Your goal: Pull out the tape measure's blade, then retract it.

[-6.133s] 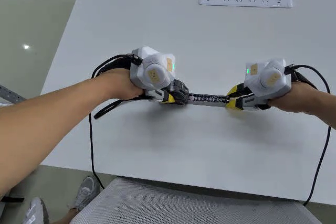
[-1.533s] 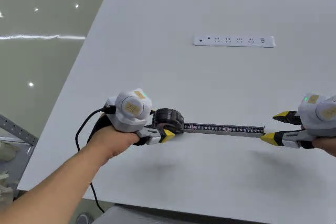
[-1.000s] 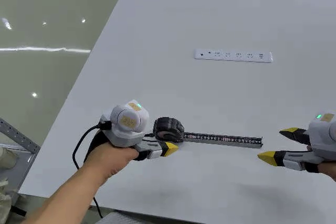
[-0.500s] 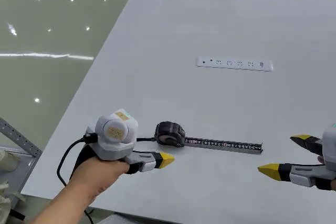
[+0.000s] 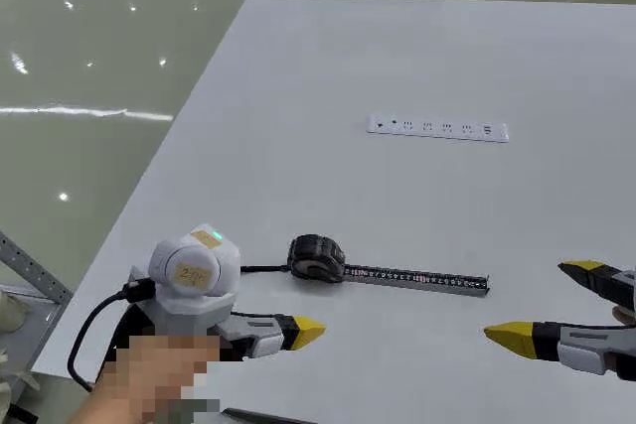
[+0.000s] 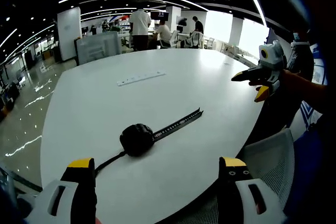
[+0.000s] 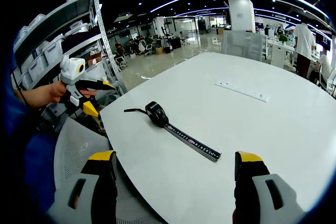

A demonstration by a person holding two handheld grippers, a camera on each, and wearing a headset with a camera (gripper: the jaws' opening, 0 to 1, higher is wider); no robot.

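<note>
Both have let go.

- The left hand-held gripper has its jaws spread wide with nothing in them. Half a second ago it had only just come off the case. It has since backed toward the person, so the case is now ahead of its tips and apart from them.
- The right hand-held gripper is also wide open and empty. It released the blade end about a second ago and has drawn away since, so the end now lies ahead of its jaws and clear of them.
- The black round tape measure case rests on the white desk, just beyond the left hand-held gripper. A thin black strap trails off its far-from-blade side.
- The dark marked metal blade lies flat and runs from the case toward the right hand-held gripper. It shows about the same length as in the last two looks and has not crept back.
- A white power strip sits well beyond both and is not involved.

My read is that the pull-out is done and the retract is not. The blade staying out on its own suggests the lock is on, or friction is holding it. The next move probably means gripping the case again and freeing the blade. If it is released unguided, it could whip back.
</note>
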